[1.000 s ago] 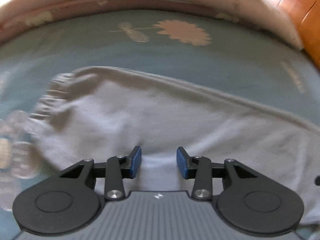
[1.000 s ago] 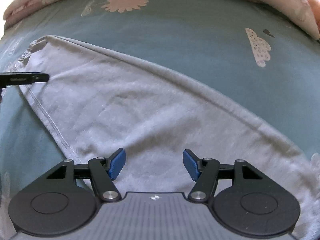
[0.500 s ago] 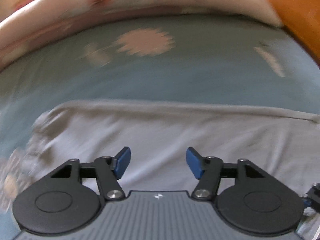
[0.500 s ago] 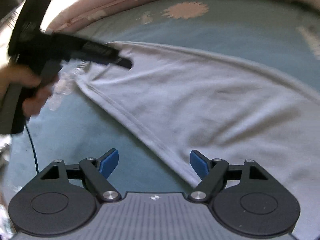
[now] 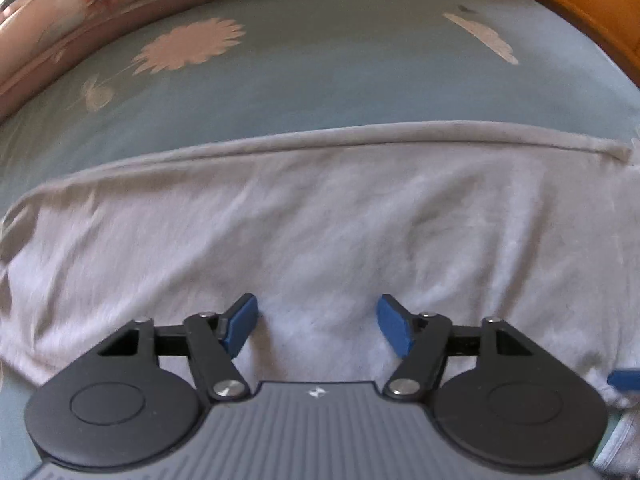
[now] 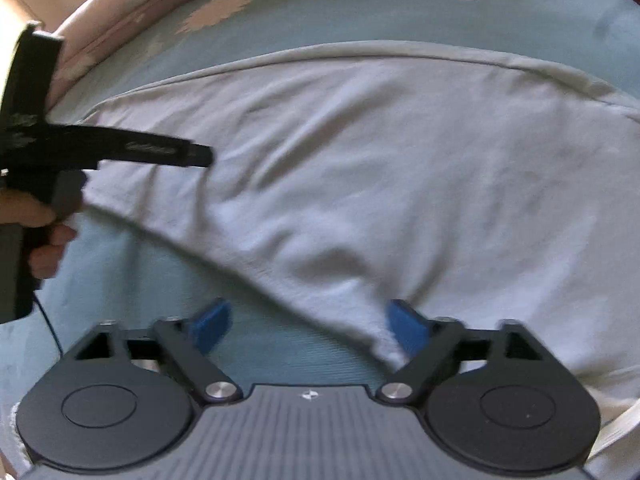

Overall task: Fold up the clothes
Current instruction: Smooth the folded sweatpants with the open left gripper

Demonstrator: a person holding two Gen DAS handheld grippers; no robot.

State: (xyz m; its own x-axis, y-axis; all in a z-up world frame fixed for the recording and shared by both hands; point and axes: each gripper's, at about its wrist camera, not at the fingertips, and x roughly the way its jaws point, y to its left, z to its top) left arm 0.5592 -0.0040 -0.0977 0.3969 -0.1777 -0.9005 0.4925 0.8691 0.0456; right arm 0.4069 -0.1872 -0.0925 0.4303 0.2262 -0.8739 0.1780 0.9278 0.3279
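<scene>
A pale grey garment lies spread flat on a blue bedsheet printed with pale pink flowers, its far edge folded into a thick seam running across the left wrist view. The left gripper hovers over the middle of the cloth with its blue-padded jaws spread wide and nothing between them. In the right wrist view the same garment fills the upper right, its near hem running diagonally down toward the right gripper, whose jaws also stand wide apart; the hem's lowest corner lies just beside the right blue pad, but blur hides whether they touch. At the left edge of that view a person's hand grips the left gripper's handle, its black finger reaching over the cloth. A pink floral quilt borders the sheet behind.
</scene>
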